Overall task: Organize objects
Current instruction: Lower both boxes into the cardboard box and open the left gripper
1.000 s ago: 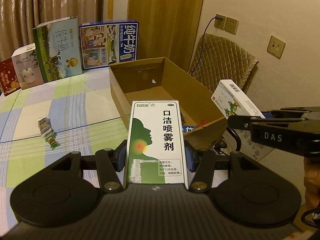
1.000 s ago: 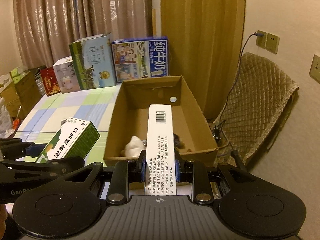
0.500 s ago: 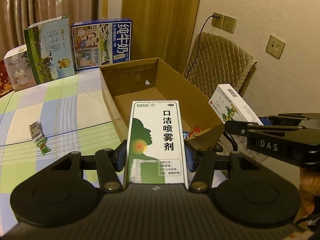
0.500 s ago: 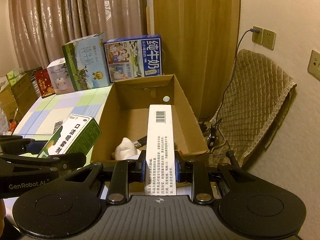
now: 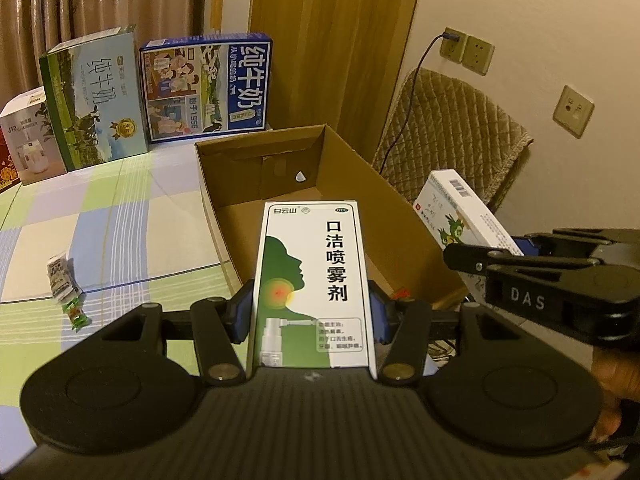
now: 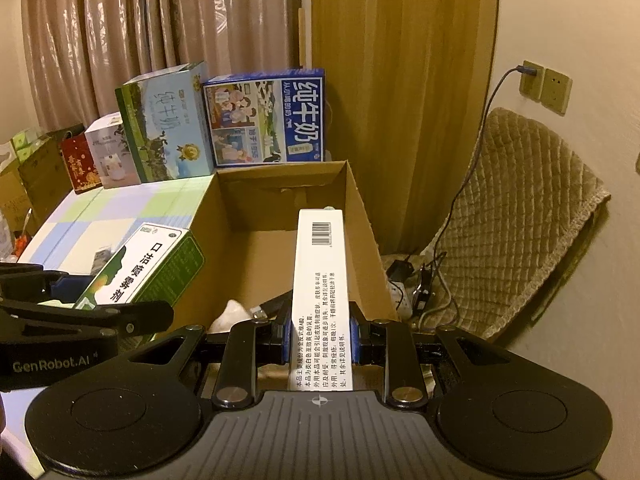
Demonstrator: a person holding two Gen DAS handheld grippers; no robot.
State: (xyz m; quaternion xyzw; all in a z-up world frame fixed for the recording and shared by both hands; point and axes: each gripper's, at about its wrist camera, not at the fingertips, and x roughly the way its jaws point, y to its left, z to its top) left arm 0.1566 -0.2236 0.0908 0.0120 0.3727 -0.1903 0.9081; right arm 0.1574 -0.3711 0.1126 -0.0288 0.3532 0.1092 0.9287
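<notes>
Between the blue pads of my left hand-held gripper [image 5: 312,316] sits a tall green-and-white cardboard spray box [image 5: 312,284] with black Chinese lettering and a head silhouette, clamped by its two long sides at about half the jaws' travel, its printed face up. My right hand-held gripper [image 6: 320,340] is closed almost fully on the narrow edges of a slim white cardboard medicine box [image 6: 320,292], barcode end pointing away from me; from the left camera that same box shows a white face with a green cartoon figure.

The two tools hang side by side at the near end of an open brown cardboard carton [image 6: 360,216], and both boxes reach out over its near rim. Down inside the carton, by the near wall, I can see a pale rounded lump [image 6: 230,312] and a dark object [image 6: 272,304] that I cannot make out.

The carton stands on a tabletop [image 5: 120,216] covered with a green, blue and cream checked cloth. To its left on the cloth lie a small grey printed sachet [image 5: 60,276] and a small green wrapped sweet [image 5: 76,314], just beside each other.

Along the far edge stand a blue milk carton case [image 5: 208,88], a green milk carton case [image 5: 96,100], a white appliance box [image 5: 24,136] and a red gift box [image 6: 78,164]. Right of the carton, off the tabletop, a chair draped in a quilted brown cover [image 6: 520,216] stands against the wall.
</notes>
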